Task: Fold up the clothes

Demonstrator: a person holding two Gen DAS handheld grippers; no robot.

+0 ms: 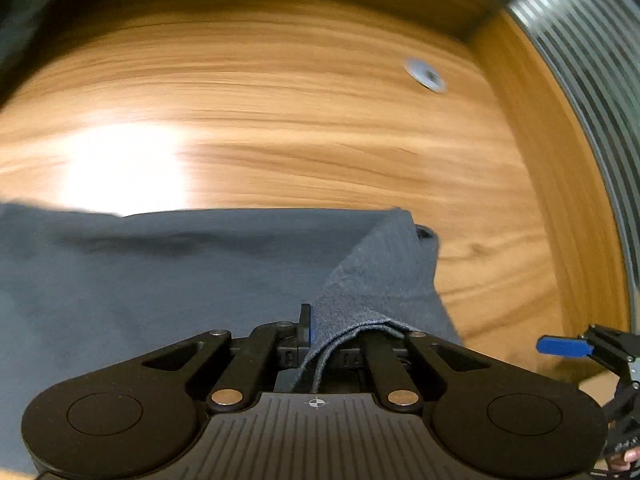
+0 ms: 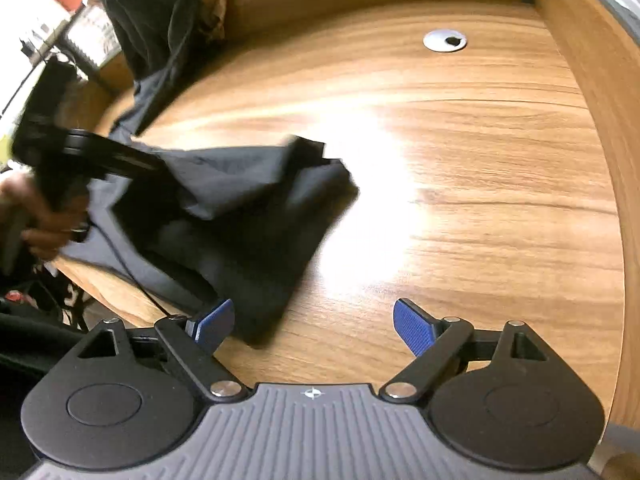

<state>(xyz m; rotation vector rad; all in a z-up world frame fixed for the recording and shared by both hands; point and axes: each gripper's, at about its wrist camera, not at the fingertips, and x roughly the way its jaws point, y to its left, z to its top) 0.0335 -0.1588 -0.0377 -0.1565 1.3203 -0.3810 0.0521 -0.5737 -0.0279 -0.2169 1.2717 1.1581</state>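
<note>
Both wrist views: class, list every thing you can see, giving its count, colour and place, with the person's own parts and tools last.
garment: one, dark grey-blue, crumpled on the left part of the desk.
desk: one, wood grain, under everything.
cable grommet: one, silver, far right of the desk.
dark cloth pile: one, black, far left corner.
ribbed panel: one, grey, beyond the desk's right edge.
left tongs: black, shut on a fold of the garment.
right tongs: black with blue pads, open, nothing between them.
hand: one, holding the left tongs.
</note>
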